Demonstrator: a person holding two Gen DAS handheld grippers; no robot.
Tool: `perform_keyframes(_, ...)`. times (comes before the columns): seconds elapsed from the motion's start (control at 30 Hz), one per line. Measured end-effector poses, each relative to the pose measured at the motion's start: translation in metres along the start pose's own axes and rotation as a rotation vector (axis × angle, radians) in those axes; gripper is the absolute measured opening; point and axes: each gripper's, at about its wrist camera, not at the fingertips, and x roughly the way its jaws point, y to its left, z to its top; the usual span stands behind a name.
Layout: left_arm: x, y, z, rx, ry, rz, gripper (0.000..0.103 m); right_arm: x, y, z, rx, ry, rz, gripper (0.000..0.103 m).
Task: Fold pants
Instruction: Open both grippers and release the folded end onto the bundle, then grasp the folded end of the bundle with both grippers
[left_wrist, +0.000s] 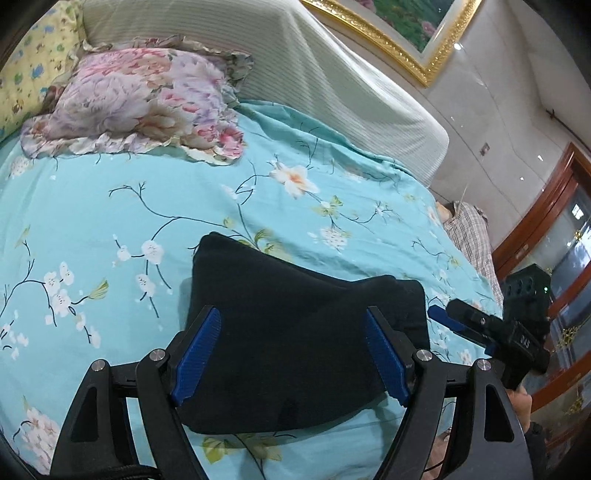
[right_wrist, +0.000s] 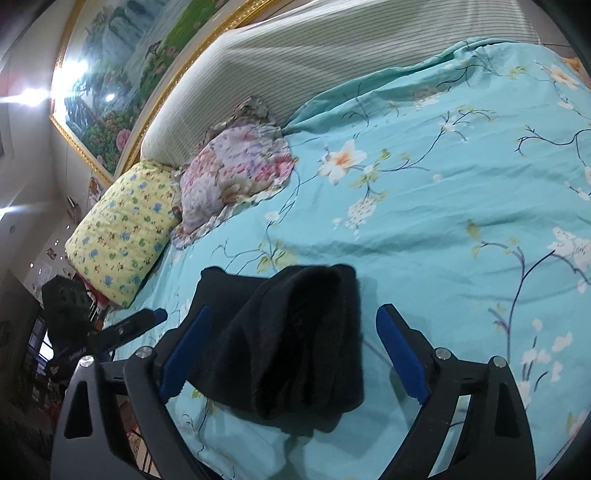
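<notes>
From your left wrist view, your left claw (left_wrist: 293, 354) stands wide, its blue pads clear of the black pants (left_wrist: 295, 332), which lie folded in a compact bundle on the turquoise floral bedsheet (left_wrist: 110, 221). Your right claw (left_wrist: 443, 319) shows at the right edge.

From your right wrist view, your right claw (right_wrist: 291, 354) gapes wide too, gripping nothing; the pants (right_wrist: 288, 343) rest on the sheet between its pads, near a floral pillow (right_wrist: 232, 173).
</notes>
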Motion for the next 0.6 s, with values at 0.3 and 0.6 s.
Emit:
perform_keyframes(0.3, 0.011, 0.020, 0.002, -0.059, 0.060, -0.049, 0.080, 0.005, 0.011, -0.011, -0.016, 0.022, -0.022, 0.097)
perform_keyframes(0.6, 0.033, 0.033, 0.001, -0.098, 0.123, -0.033, 0.080, 0.015, 0.014, -0.019, -0.024, 0.053, -0.033, 0.098)
